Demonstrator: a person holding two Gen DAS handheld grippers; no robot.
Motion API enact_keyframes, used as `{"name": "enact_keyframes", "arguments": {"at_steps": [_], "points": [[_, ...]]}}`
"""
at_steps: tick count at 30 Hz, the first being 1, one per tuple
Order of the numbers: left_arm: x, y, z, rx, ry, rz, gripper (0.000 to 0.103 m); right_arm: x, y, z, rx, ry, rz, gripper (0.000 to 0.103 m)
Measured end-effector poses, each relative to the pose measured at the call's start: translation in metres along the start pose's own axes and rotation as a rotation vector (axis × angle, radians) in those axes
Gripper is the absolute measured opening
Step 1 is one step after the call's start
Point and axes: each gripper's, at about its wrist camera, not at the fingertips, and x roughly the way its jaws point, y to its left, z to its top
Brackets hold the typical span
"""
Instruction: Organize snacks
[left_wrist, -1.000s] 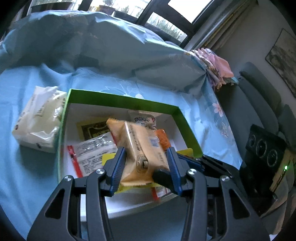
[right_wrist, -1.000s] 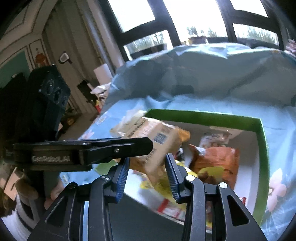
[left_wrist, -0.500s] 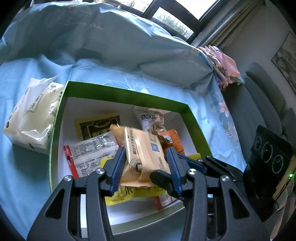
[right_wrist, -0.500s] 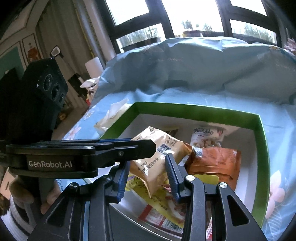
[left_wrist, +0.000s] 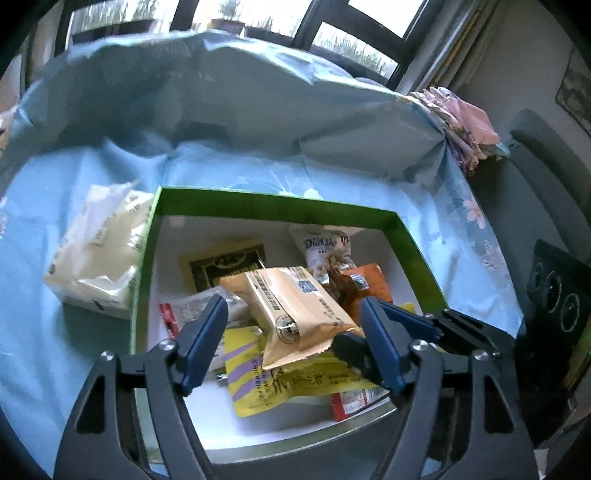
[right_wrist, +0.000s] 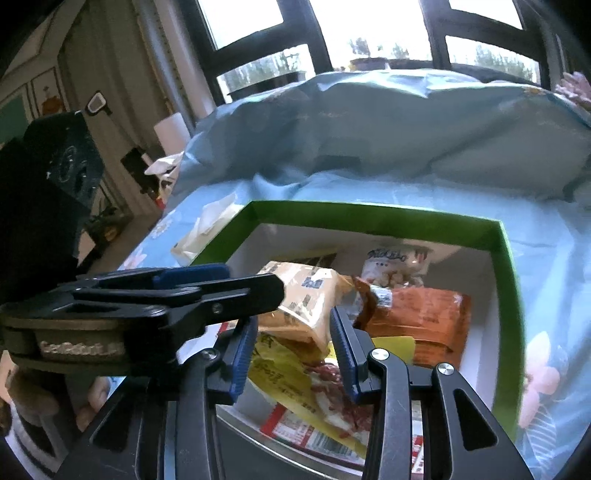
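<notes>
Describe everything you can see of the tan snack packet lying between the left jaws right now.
The tan snack packet is a flat, sealed pillow pack, looking like matte plastic film, with dark print, a round emblem and a square code. It lies tilted on the pile inside the green-rimmed box, its crimped end toward the camera, resting on a yellow packet and against an orange packet. The left gripper has just been opening; its jaws stand clear on both sides, touching nothing.
</notes>
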Motion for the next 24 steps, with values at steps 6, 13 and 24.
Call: {"name": "enact_keyframes", "arguments": {"at_steps": [6,13,24], "points": [[-0.021,-0.003,-0.001,0.027,-0.05,0.075,0.088,-0.015,-0.002,-0.001,0.003,-0.022,-0.049,0.05],[-0.041,-0.008,-0.009,0.011,-0.058,0.151,0.103,-0.037,-0.001,-0.005,0.022,-0.031,-0.138,0.072],[-0.103,-0.018,-0.041,-0.061,-0.097,0.136,0.103,-0.075,0.008,-0.03,0.052,0.006,-0.272,0.083]]}}
